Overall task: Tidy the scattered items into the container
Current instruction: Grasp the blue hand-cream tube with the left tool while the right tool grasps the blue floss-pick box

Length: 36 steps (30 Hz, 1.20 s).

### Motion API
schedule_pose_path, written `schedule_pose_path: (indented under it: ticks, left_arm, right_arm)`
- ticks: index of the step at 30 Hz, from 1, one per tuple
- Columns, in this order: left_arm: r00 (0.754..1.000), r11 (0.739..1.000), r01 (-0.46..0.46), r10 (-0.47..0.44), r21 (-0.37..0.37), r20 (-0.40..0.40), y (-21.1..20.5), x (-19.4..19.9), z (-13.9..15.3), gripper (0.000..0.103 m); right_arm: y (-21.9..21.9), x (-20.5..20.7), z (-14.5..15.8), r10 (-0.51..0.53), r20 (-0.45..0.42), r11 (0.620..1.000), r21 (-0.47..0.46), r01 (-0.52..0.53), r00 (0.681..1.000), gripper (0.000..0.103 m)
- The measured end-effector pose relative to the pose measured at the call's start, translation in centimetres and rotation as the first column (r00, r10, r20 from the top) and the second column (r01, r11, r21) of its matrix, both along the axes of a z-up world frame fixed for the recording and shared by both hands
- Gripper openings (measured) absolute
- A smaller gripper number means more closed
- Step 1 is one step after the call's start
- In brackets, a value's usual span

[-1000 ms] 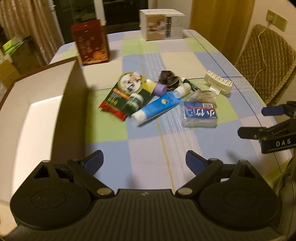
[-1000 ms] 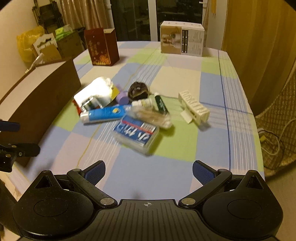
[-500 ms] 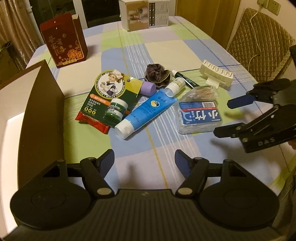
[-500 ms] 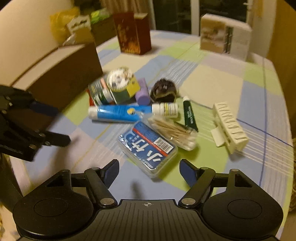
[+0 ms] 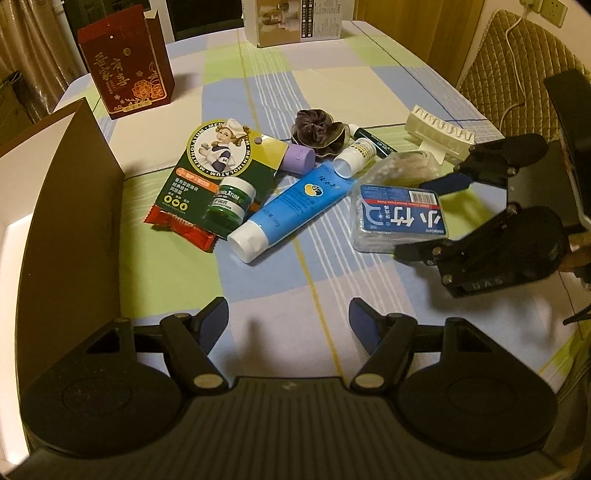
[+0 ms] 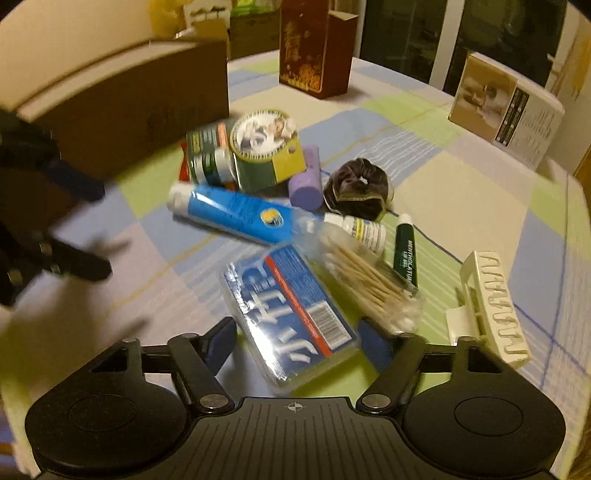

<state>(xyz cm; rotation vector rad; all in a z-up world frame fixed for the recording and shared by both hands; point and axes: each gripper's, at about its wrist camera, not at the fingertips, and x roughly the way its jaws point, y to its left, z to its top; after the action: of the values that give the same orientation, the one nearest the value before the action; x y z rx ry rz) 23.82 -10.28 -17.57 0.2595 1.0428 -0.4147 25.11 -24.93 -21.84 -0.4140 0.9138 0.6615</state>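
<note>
The scattered pile lies mid-table: a blue tube point(image 5: 291, 206), a green Mentholatum card pack point(image 5: 218, 166), a red sachet point(image 5: 177, 229), a purple cylinder point(image 5: 299, 157), a dark scrunchie point(image 5: 317, 129), a small white bottle point(image 5: 354, 157), a bag of cotton swabs point(image 6: 365, 284) and a cream clip point(image 5: 439, 134). A clear box with a blue label point(image 6: 291, 314) lies nearest. My right gripper point(image 6: 297, 339) is open, its fingers either side of that box's near end. My left gripper point(image 5: 288, 314) is open and empty, short of the tube. The brown cardboard container point(image 5: 74, 206) stands left.
A red gift box point(image 5: 125, 62) and a white carton point(image 5: 295, 22) stand at the table's far end. A padded chair point(image 5: 517, 66) sits beyond the right edge. A green lip balm stick point(image 6: 404, 254) lies beside the swabs. Checked cloth shows between my left gripper and the pile.
Both grippers have moved forward toward the pile. My right gripper has come down around the near end of the blue-labelled box. Both stay open.
</note>
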Motion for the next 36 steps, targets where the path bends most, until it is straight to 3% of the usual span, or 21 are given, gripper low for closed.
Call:
schedule_pose_path:
  ticks: [5, 8, 11, 13, 16, 18, 21, 24, 26, 30, 36]
  left_arm:
    - [1.0, 1.0, 0.016, -0.017, 0.008, 0.003, -0.2, -0.1, -0.3, 0.068]
    - [0.999, 0.999, 0.036, -0.037, 0.013, 0.012, -0.4, -0.1, -0.3, 0.068]
    - [0.996, 0.997, 0.074, -0.075, 0.028, 0.038, -1.2, 0.2, -0.4, 0.068]
    - [0.99, 0.992, 0.114, -0.118, 0.052, 0.076, -1.9, 0.6, -0.4, 0.068]
    - [0.973, 0.975, 0.186, -0.2, 0.118, 0.118, -3.2, 1.9, -0.8, 0.064]
    - [0.958, 0.957, 0.239, -0.26, 0.164, 0.123, -4.1, 3.1, -1.4, 0.051]
    - [0.941, 0.934, 0.29, -0.318, 0.21, 0.118, -5.5, 4.6, -2.4, 0.047]
    - [0.938, 0.923, 0.294, -0.328, 0.25, 0.108, -6.2, 5.9, -3.4, 0.046]
    - [0.942, 0.921, 0.296, -0.325, 0.253, 0.079, -6.3, 6.4, -4.2, 0.045]
    - [0.949, 0.93, 0.288, -0.309, 0.226, 0.061, -5.7, 5.6, -4.1, 0.03]
    - [0.975, 0.968, 0.219, -0.213, 0.124, -0.058, -3.7, 2.2, -3.3, 0.026]
  right_arm:
    - [-0.7, -0.4, 0.6, -0.089, -0.067, 0.994, -0.068, 0.085, 0.994, 0.065]
    - [-2.2, -0.3, 0.8, -0.216, -0.146, 0.974, -0.101, 0.202, 0.965, 0.064]
    - [-3.2, -1.1, 0.9, -0.251, -0.159, 0.966, -0.107, 0.236, 0.955, 0.064]
    - [-3.5, -1.2, 1.4, -0.267, -0.145, 0.963, -0.088, 0.256, 0.953, 0.064]
    - [-4.1, -1.0, 2.1, -0.317, -0.129, 0.948, -0.025, 0.317, 0.94, 0.086]
    - [-4.6, -0.9, 2.3, -0.338, -0.137, 0.939, 0.01, 0.343, 0.931, 0.086]
    - [-4.9, -0.7, 2.3, -0.363, -0.162, 0.928, 0.026, 0.371, 0.918, 0.086]
    - [-5.1, -0.3, 2.3, -0.371, -0.177, 0.921, 0.058, 0.386, 0.912, 0.086]
    - [-5.2, -0.4, 2.5, -0.369, -0.166, 0.92, 0.072, 0.385, 0.914, 0.086]
    - [-5.3, -0.5, 2.7, -0.351, -0.157, 0.925, 0.095, 0.367, 0.923, 0.085]
    - [-4.2, -0.8, 2.6, -0.291, -0.138, 0.947, 0.095, 0.305, 0.947, 0.085]
